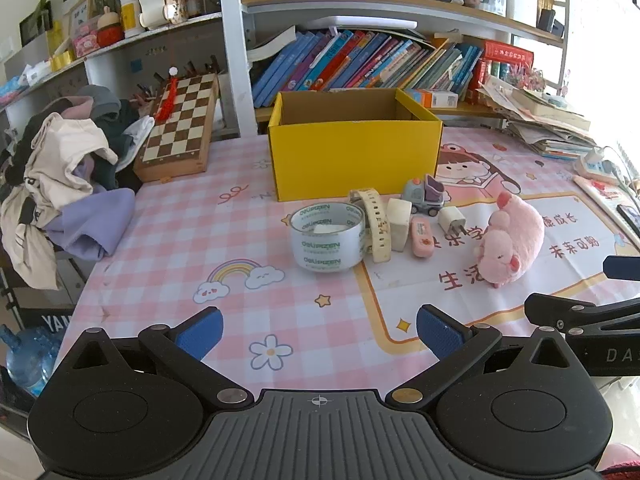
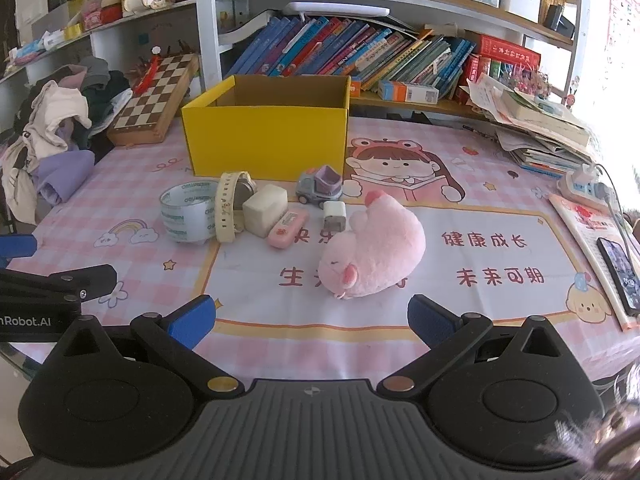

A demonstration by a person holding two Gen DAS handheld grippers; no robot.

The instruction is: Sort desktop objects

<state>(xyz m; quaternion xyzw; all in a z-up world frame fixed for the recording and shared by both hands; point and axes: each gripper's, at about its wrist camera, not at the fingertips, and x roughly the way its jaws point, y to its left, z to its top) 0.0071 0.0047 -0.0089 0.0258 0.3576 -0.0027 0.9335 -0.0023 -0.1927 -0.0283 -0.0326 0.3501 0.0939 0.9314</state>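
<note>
An open, empty yellow box point(image 1: 354, 156) point(image 2: 266, 140) stands at the back of the pink table mat. In front of it lie a clear tape roll point(image 1: 328, 236) point(image 2: 188, 214), a cream watch point(image 1: 376, 222) point(image 2: 230, 204), a white block point(image 1: 399, 219) point(image 2: 265, 210), a pink eraser case point(image 1: 422, 236) point(image 2: 287, 227), a white charger point(image 1: 452, 219) point(image 2: 334, 215), a grey toy truck point(image 1: 426, 196) point(image 2: 320, 187) and a pink plush pig point(image 1: 510, 240) point(image 2: 376, 254). My left gripper point(image 1: 320, 334) is open and empty, short of the tape roll. My right gripper point(image 2: 312, 320) is open and empty, just short of the pig.
A wooden chessboard point(image 1: 180, 128) point(image 2: 154, 98) and a pile of clothes point(image 1: 68, 176) point(image 2: 52, 140) sit at the left. Stacked books and papers point(image 2: 540, 128), a power strip point(image 2: 588, 186) and a phone point(image 2: 620, 276) line the right edge. Bookshelves stand behind.
</note>
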